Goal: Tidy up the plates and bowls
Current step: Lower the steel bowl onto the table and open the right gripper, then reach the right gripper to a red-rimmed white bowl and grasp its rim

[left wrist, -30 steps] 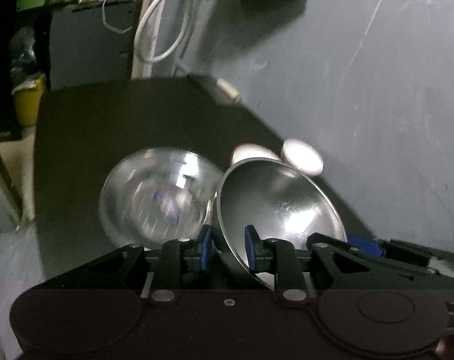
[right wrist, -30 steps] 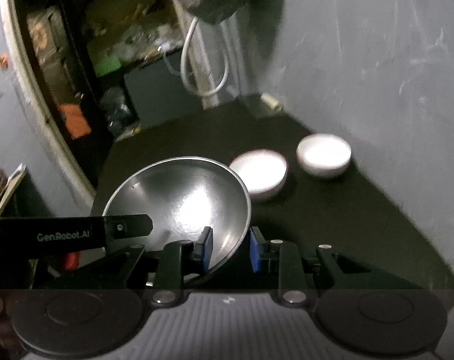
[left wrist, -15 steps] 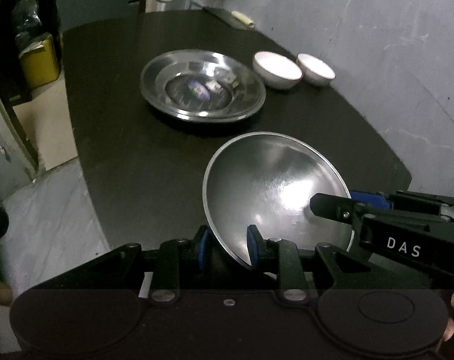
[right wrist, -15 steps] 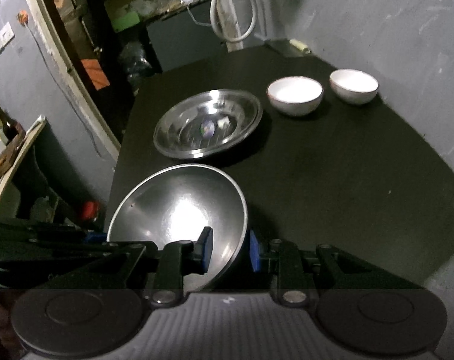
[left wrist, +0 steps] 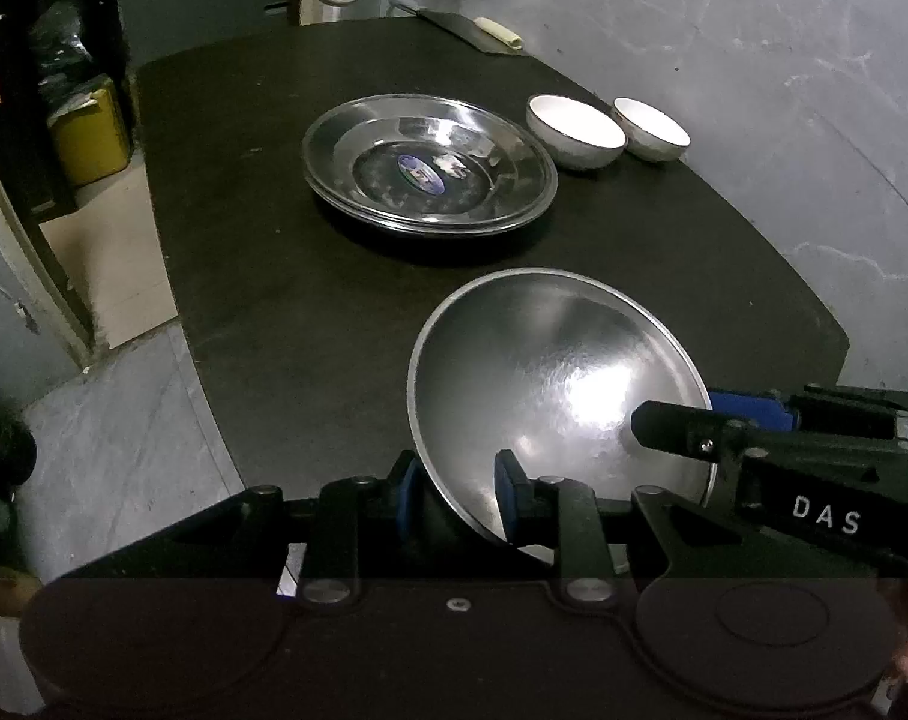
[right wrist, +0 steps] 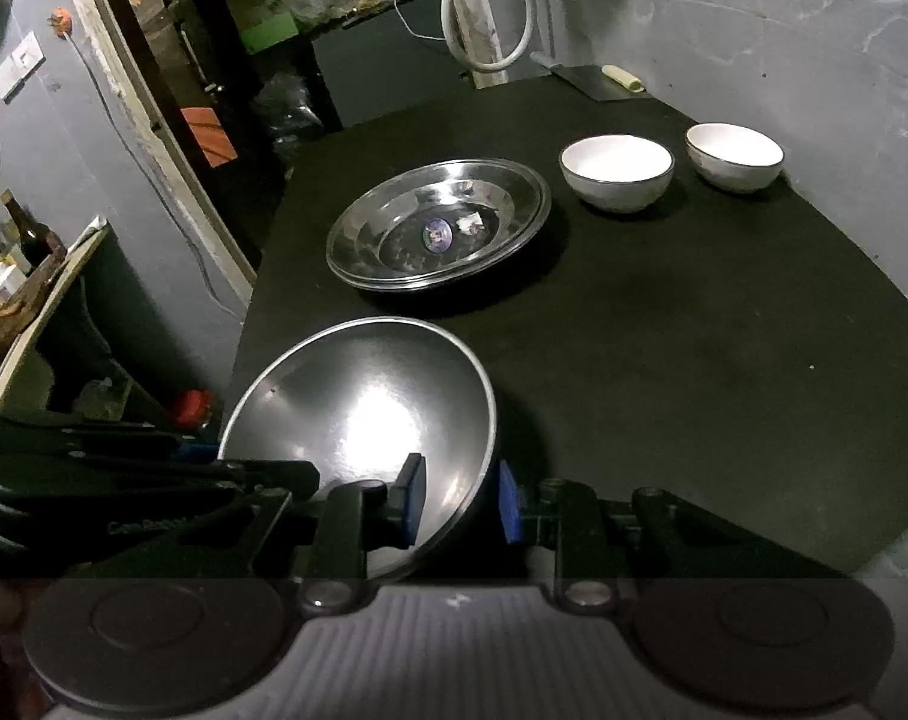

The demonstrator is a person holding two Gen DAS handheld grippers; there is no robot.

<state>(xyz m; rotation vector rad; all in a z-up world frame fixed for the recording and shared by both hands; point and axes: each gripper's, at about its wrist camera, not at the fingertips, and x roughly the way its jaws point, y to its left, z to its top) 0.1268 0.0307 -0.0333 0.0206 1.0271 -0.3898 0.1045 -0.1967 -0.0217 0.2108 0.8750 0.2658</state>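
A steel bowl (left wrist: 550,378) (right wrist: 363,408) sits tilted over the near part of the black table (left wrist: 285,276) (right wrist: 664,360). My left gripper (left wrist: 457,498) is shut on its near-left rim, one blue pad inside and one outside. On the opposite rim my right gripper (right wrist: 457,501) is shut the same way. Each view shows the other gripper at the bowl's far side. Beyond the bowl lies a stack of steel plates (left wrist: 429,165) (right wrist: 435,222). To its right stand two white bowls (left wrist: 575,131) (left wrist: 652,129) (right wrist: 616,171) (right wrist: 733,155).
A cleaver with a pale handle (left wrist: 478,30) (right wrist: 598,81) lies at the table's far edge below a looped white hose (right wrist: 484,18). A grey wall (left wrist: 754,60) borders the right side. To the left the table ends above the floor, near a yellow container (left wrist: 90,132).
Both grippers carried the steel bowl back from beside the plate stack toward the near edge and lower. The plates and white bowls now lie clear ahead of it.
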